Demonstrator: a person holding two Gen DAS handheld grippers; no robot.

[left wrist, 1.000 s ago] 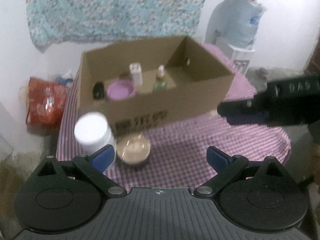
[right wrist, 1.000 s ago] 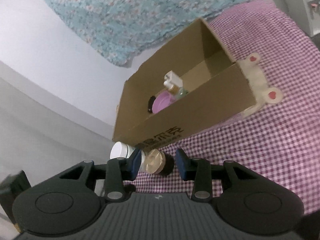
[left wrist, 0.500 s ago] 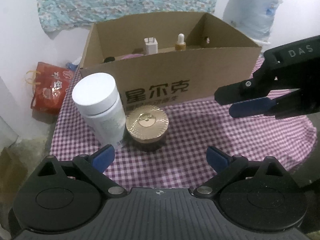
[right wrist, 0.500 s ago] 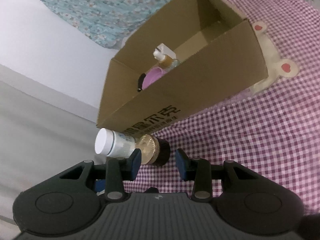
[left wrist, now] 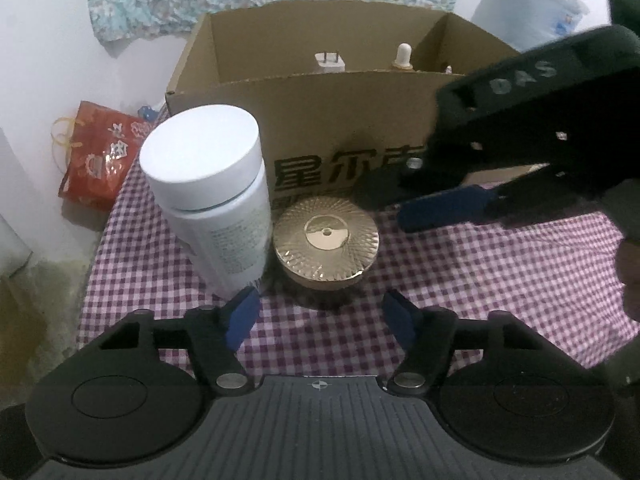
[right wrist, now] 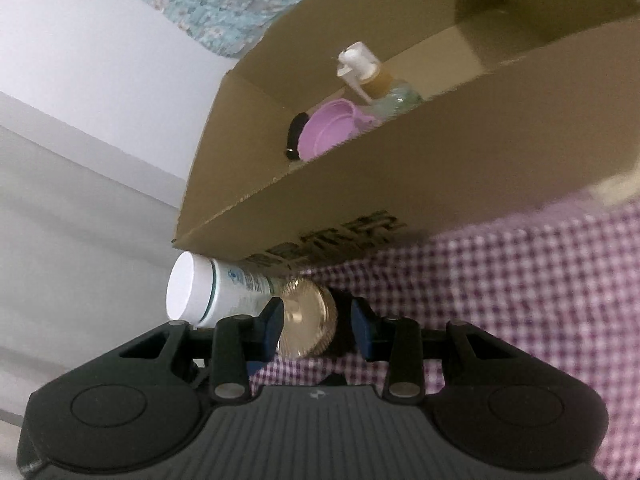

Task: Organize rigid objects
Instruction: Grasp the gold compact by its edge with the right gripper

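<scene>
Starting at the left, a tall white plastic bottle with a flat white cap (left wrist: 208,196) stands on the purple-and-white checked tablecloth (left wrist: 480,280), just in front of the open brown cardboard box (left wrist: 348,120) with black printed characters on its near wall. Touching the bottle's right side sits the low round jar with a ribbed gold lid (left wrist: 326,242). My left gripper (left wrist: 320,318) hovers just short of this pair; its jaws have just been closing and now stand at a middling gap with nothing between them, the left pad close by the foot of the bottle. Further right, my right gripper (left wrist: 444,204) reaches in from the side, and its own camera shows its jaws set narrow, straddling the gold-lidded jar (right wrist: 310,324) with slim gaps on both sides, so I judge it not yet gripped. Inside the box I can see a lilac round lid (right wrist: 326,128), a pump bottle (right wrist: 370,72) and a white plug. The step in hand, as I read it, is picking up the jar for boxing. Next I need to close the right pads squarely on the jar's wall, lift straight, and clear the box's near wall without knocking the bottle.
</scene>
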